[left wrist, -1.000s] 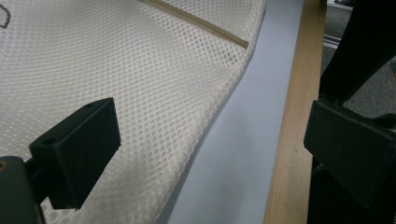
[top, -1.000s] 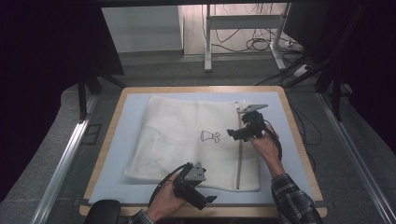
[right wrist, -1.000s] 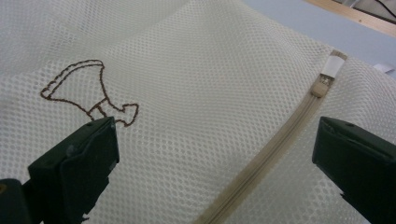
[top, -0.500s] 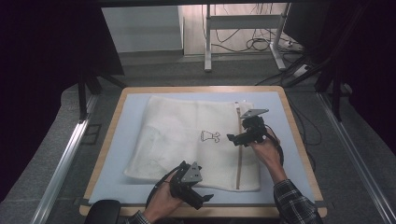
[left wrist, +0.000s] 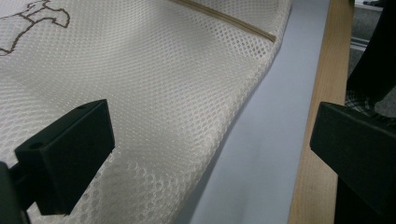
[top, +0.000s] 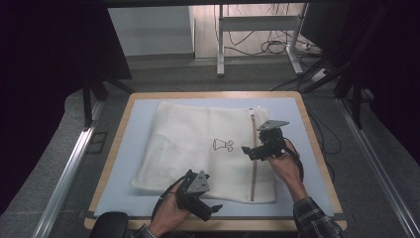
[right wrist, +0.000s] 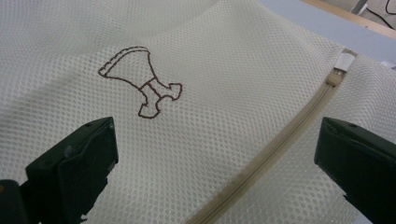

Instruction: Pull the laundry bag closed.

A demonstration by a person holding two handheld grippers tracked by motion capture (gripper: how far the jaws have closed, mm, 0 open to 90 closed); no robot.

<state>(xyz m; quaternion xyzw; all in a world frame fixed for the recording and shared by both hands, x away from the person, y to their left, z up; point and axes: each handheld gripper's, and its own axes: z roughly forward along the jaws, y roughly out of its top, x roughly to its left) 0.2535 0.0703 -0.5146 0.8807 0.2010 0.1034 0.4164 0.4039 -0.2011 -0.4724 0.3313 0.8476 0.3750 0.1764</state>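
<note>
Two open grippers over a white mesh bag on the table

We see the mesh laundry bag (top: 198,148) lying flat at the middle of the pale blue mat (top: 307,148), framed by the wooden table edge (top: 119,148). Our left gripper (top: 214,209), at 6 o'clock by the bag's near hem, has its jaws wide apart and empty. Our right gripper (top: 246,150), at 3 o'clock, spreads wide over the beige zipper (right wrist: 261,163), gripping nothing. The honeycomb weave carries a brown stitched emblem (right wrist: 140,84); nothing blocks either gripper.
</note>
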